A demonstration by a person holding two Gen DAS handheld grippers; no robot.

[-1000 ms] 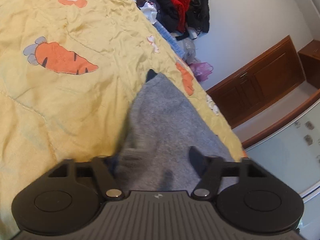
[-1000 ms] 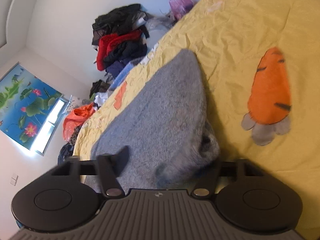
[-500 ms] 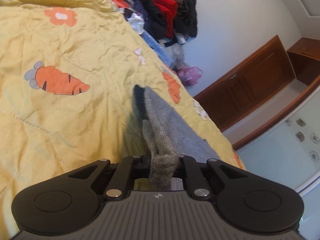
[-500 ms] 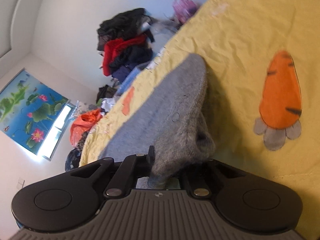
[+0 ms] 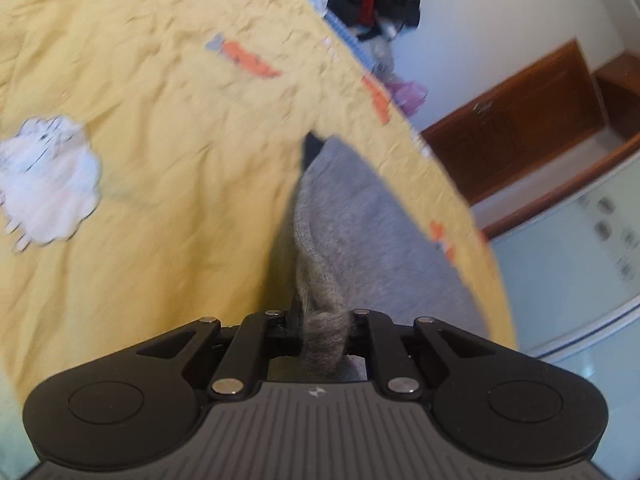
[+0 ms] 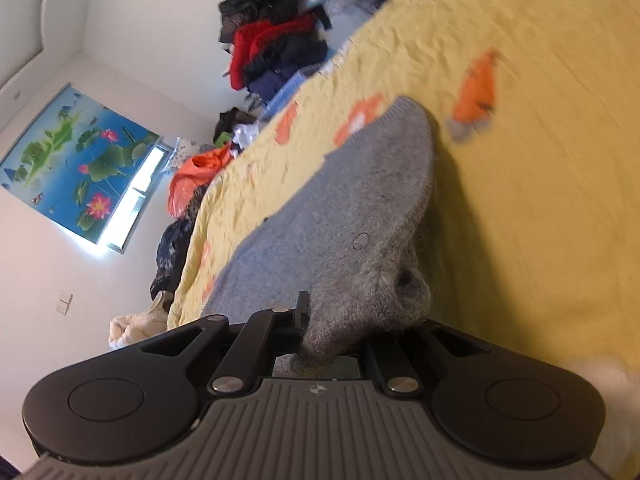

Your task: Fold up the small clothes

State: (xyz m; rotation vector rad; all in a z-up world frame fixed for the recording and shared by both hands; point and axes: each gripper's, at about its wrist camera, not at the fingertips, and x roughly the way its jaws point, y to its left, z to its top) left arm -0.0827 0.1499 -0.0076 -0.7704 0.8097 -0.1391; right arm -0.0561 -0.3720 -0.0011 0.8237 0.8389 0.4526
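We see a bed under a yellow quilt [image 5: 168, 208] printed with carrots, white walls and a heap of clothes [image 6: 276, 48] beyond it. On the quilt lies a grey knit garment [image 6: 360, 216]; our left tool [image 5: 320, 330] and right tool [image 6: 334, 334] each clench a bunched corner.

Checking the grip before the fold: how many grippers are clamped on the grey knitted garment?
2. The left gripper pinches one bunched edge of the grey knitted garment; the right gripper pinches another bunched edge.
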